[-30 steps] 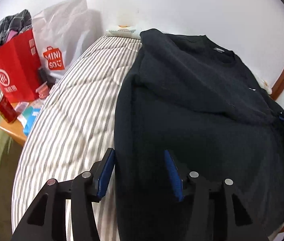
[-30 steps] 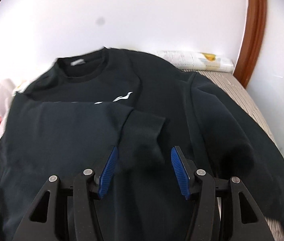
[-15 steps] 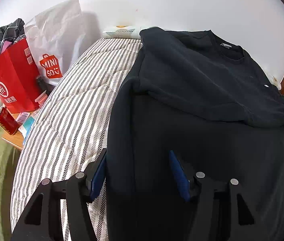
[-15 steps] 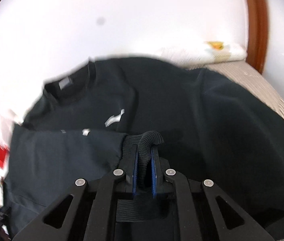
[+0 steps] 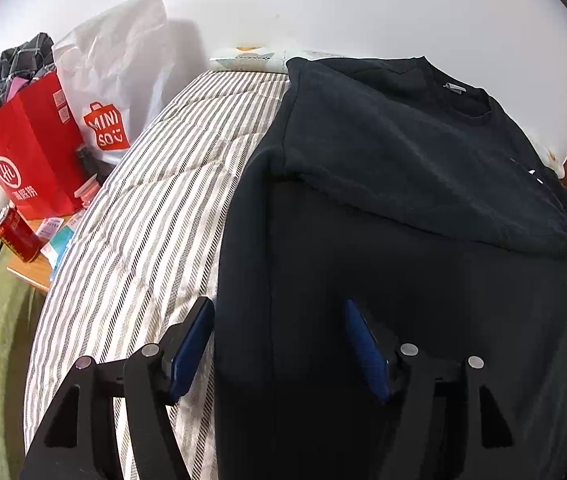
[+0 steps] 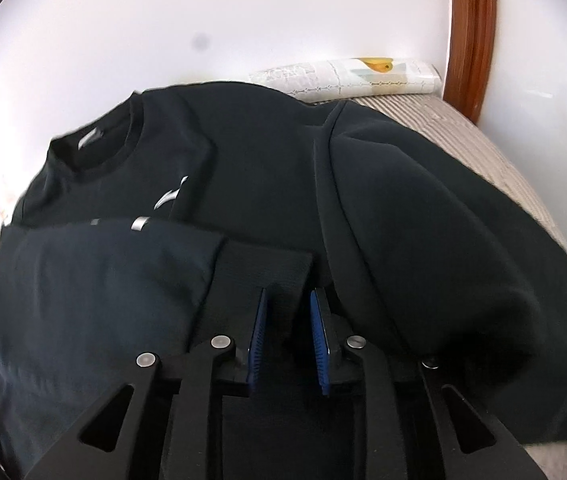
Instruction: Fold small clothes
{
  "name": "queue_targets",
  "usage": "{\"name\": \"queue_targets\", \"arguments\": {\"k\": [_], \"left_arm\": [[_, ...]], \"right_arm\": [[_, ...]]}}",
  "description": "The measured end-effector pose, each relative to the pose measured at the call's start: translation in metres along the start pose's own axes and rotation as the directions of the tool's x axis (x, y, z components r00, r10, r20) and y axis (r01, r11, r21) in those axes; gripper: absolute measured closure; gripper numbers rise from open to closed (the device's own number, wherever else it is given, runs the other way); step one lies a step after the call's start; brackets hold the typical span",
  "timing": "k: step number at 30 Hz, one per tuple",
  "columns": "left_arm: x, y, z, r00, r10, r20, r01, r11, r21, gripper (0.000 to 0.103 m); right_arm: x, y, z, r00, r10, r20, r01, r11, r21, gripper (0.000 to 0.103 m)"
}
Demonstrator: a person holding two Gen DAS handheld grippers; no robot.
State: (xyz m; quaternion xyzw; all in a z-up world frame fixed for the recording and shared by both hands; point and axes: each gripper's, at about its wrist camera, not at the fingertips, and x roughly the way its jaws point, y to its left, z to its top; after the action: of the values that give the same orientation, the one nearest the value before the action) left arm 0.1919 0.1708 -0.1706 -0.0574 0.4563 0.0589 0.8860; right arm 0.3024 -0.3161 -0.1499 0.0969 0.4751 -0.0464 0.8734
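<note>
Left gripper (image 5: pixel 279 344) pointing steeply down over sweatshirt's left edge, fingers (image 5: pixel 191 348) spreading wider, gripping nothing; fabric edge lying between them. Right gripper (image 6: pixel 286 336) angling down likewise, fingers (image 6: pixel 257 338) parting narrowly, ribbed cuff (image 6: pixel 271 276) sitting between, pads no longer pressing. One black sweatshirt (image 5: pixel 423 208) lying flat on striped bed (image 5: pixel 143 240), one sleeve folded across chest. Two bags: red bag (image 5: pixel 29 152) holding plaid clothing (image 5: pixel 7 72); white bag (image 5: pixel 115 76), contents hidden. One red can (image 5: pixel 17 234).

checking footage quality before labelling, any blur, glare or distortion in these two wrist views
Left wrist view: sharp, strong fisheye bending the striped bedding, dark corner vignette, black sweatshirt nearly detailless near the lens. Right wrist view: motion blur on the collar label and the left edge; bright washed-out wall with a small dark smudge.
</note>
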Motion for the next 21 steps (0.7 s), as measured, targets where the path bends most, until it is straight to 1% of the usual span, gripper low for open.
{"name": "queue_targets", "arguments": {"k": [2, 3, 4, 5, 6, 7, 9, 10, 13, 15, 16, 18, 21], "left_arm": [[-0.002, -0.002, -0.004, 1.0, -0.007, -0.004, 0.007, 1.0, 0.005, 0.036], [-0.004, -0.004, -0.007, 1.0, -0.004, -0.003, 0.004, 1.0, 0.011, 0.033], [-0.005, -0.006, -0.01, 1.0, 0.001, -0.003, -0.001, 1.0, 0.019, 0.032], [-0.007, -0.008, -0.014, 1.0, 0.005, 0.001, -0.005, 1.0, 0.028, 0.032], [-0.009, -0.009, -0.017, 1.0, 0.007, 0.004, -0.007, 1.0, 0.03, 0.031], [-0.011, -0.011, -0.02, 1.0, 0.01, 0.005, -0.01, 1.0, 0.029, 0.03], [-0.015, -0.013, -0.024, 1.0, 0.013, 0.006, -0.013, 1.0, 0.028, 0.029], [-0.017, -0.014, -0.026, 1.0, 0.018, 0.003, -0.018, 0.999, 0.028, 0.03], [-0.023, -0.014, -0.032, 1.0, 0.009, -0.01, -0.009, 1.0, 0.012, 0.029], [-0.025, -0.015, -0.037, 1.0, 0.012, -0.009, -0.012, 1.0, 0.01, 0.029], [-0.027, -0.015, -0.041, 1.0, 0.019, -0.003, -0.019, 1.0, 0.012, 0.029], [-0.031, -0.015, -0.047, 0.999, 0.033, 0.004, -0.033, 0.999, 0.013, 0.029], [-0.033, -0.014, -0.052, 0.999, 0.035, 0.014, -0.035, 0.999, 0.001, 0.029]], "right_arm": [[-0.019, 0.006, -0.009, 1.0, 0.007, 0.012, -0.006, 0.999, -0.047, 0.064], [-0.035, 0.01, -0.017, 0.999, 0.014, 0.033, -0.011, 0.997, -0.078, 0.06], [-0.049, 0.01, -0.026, 0.998, 0.015, 0.062, -0.008, 0.995, -0.099, 0.052], [-0.062, 0.008, -0.033, 0.996, 0.008, 0.09, 0.002, 0.994, -0.11, 0.039], [-0.079, 0.0, -0.043, 0.991, -0.018, 0.129, 0.031, 0.994, -0.106, 0.032], [-0.088, -0.007, -0.05, 0.988, -0.043, 0.148, 0.058, 0.993, -0.099, 0.026], [-0.104, -0.028, -0.066, 0.979, -0.109, 0.174, 0.127, 0.987, -0.095, 0.025], [-0.108, -0.043, -0.077, 0.972, -0.16, 0.172, 0.178, 0.98, -0.095, 0.024], [-0.11, -0.091, -0.102, 0.953, -0.277, 0.119, 0.287, 0.955, -0.078, 0.024], [-0.111, -0.118, -0.114, 0.935, -0.344, 0.083, 0.35, 0.934, -0.071, 0.024], [-0.112, -0.132, -0.122, 0.928, -0.365, 0.076, 0.37, 0.927, -0.062, 0.024], [-0.113, -0.154, -0.133, 0.924, -0.378, 0.065, 0.381, 0.924, -0.041, 0.024], [-0.112, -0.172, -0.139, 0.917, -0.395, 0.059, 0.398, 0.917, -0.032, 0.024]]}}
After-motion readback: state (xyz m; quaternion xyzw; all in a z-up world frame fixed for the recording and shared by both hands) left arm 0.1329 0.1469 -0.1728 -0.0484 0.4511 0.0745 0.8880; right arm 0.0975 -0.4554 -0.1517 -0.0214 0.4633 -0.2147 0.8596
